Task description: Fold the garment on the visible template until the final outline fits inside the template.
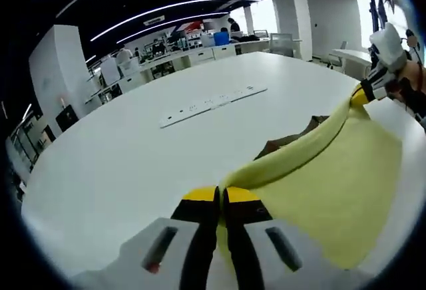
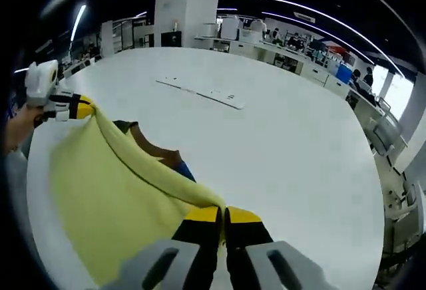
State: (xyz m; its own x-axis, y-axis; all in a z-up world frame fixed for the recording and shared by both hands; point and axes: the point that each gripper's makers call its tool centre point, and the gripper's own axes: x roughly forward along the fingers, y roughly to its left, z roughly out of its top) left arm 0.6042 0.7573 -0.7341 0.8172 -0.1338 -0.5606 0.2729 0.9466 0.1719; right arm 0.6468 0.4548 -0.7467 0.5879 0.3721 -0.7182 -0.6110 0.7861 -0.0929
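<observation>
- Yellow knit, soft and matte, hangs between my two grippers: the garment (image 1: 319, 177) is held up off the white table (image 1: 120, 157), its top edge pulled into a taut band from one corner to the other.
- My left gripper (image 1: 220, 200) has its yellow-tipped jaws pressed together on the near corner of that edge; in the left gripper view the cloth fans away to the right and falls as a smooth, nearly creaseless sheet.
- My right gripper (image 2: 223, 215) is likewise clamped tight on the opposite corner, jaws meeting with the fabric pinched between them, and shows again far right in the left gripper view.
- I judge the stretched hold serves to square the edge before laying it over, so the fold lands straight.
- Beyond the raised edge, darker cloth (image 2: 156, 147), brown with a touch of blue, lies bunched on the table; whether it belongs to the same garment I cannot tell.
- A flat white strip (image 2: 200, 92), long and thin with small markings, lies well apart, farther along the glossy tabletop.
- I cannot make out any template outline from here; it may lie under the hanging cloth.
- Desks, columns and ceiling strip lights fill the office beyond.
</observation>
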